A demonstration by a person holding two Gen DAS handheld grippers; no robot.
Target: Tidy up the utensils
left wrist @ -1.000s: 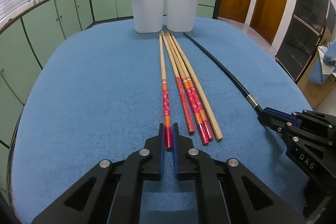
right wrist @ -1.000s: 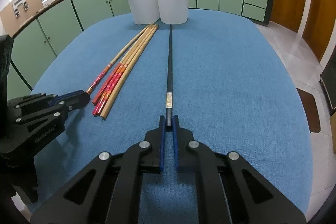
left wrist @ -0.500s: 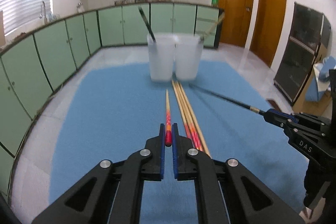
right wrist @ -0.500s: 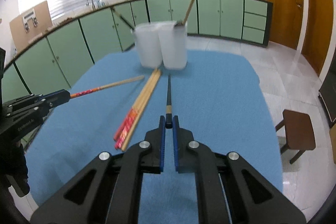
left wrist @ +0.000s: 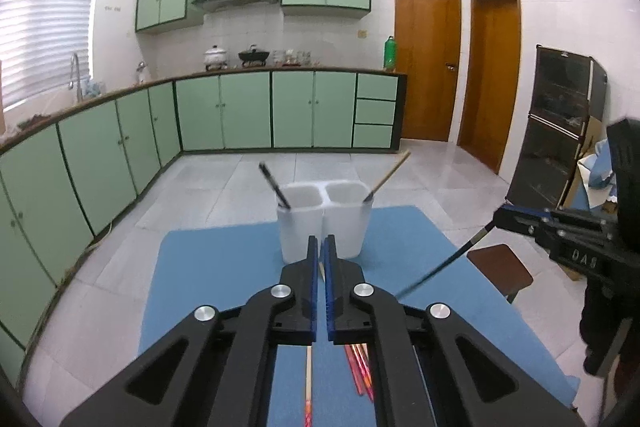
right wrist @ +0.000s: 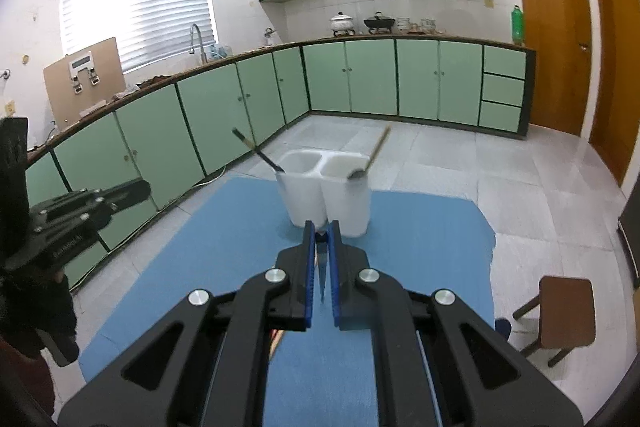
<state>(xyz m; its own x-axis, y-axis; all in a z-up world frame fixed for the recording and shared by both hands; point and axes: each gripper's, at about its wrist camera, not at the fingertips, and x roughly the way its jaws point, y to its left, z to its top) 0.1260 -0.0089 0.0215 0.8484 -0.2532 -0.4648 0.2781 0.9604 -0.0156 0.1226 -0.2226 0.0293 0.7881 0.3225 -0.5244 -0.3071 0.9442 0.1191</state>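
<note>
Kitchen backdrop: green cabinets (left wrist: 244, 115) along far wall and left side, two wooden doors (left wrist: 428, 59) far right, grey tiled floor. Blue-covered table (left wrist: 208, 267) in near foreground. White two-compartment holder (left wrist: 324, 223) stood at far end of table, one black chopstick (left wrist: 274, 185) leaning out of left cup, one wooden chopstick (left wrist: 390, 173) out of right cup. Brown stool (right wrist: 564, 311) right of table. Left gripper (left wrist: 319, 247) raised above table, clamped on red-patterned chopstick (left wrist: 308, 383), shaft hanging down toward near edge. Right gripper (right wrist: 321, 231) likewise clamped on black chopstick (left wrist: 444, 267), lifted clear of table. Remaining red-patterned chopsticks (left wrist: 360, 371) lay on table, near side, partly hidden.
</note>
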